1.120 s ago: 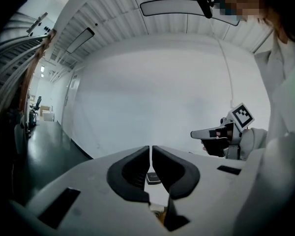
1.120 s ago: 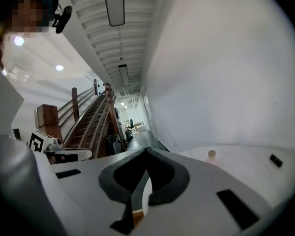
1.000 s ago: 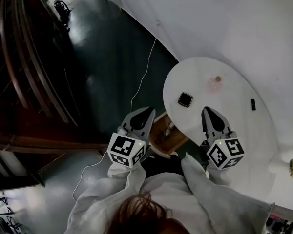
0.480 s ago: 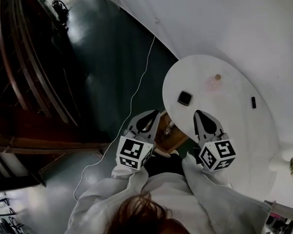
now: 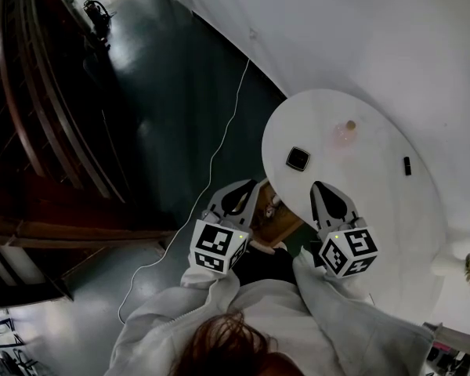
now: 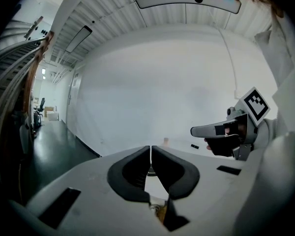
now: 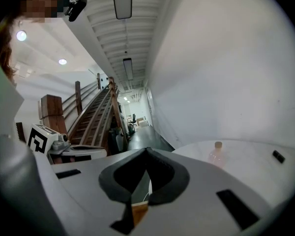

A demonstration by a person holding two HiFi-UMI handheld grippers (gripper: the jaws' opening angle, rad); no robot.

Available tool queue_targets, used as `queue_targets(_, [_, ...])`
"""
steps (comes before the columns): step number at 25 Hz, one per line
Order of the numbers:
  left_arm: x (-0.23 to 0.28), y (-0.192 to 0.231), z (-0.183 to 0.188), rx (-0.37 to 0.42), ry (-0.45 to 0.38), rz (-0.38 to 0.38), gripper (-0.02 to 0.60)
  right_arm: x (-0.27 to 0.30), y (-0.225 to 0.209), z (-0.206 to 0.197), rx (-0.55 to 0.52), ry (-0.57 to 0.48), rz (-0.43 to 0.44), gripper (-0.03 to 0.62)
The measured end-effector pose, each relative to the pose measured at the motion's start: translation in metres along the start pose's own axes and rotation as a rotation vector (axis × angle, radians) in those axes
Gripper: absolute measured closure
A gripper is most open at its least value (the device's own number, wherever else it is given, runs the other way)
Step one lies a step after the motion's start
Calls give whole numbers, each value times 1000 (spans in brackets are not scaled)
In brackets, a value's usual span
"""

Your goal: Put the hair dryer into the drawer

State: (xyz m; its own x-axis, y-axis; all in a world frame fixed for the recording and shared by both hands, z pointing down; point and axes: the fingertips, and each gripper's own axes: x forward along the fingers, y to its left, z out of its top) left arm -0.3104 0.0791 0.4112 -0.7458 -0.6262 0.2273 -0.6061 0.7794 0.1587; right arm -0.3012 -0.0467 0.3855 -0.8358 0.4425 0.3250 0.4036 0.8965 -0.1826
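Claws both pinched together and empty, left claw [image 5: 239, 194] and right claw [image 5: 325, 194] flank the wooden drawer [image 5: 278, 224] at lower centre, at the bench [image 5: 376, 202] edge. Hair dryer cannot be made out anywhere, so neither claw is judged nearer.

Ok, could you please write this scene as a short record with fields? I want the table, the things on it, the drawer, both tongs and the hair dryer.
table: white table, oval, beside a white wall
on table: pink bottle; black square item; small black bar
drawer: wooden drawer, seems open, at the table's near edge, between the two tongs in the head view
left tongs: shut, nothing held
right tongs: shut, nothing held
hair dryer: seen in no view
floor: dark, with a white cable
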Motion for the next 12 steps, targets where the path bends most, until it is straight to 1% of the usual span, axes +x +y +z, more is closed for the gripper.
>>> queue_targets(12, [0, 3, -6, -8, 9, -8, 560, 2, 1, -5, 17, 8, -1, 545])
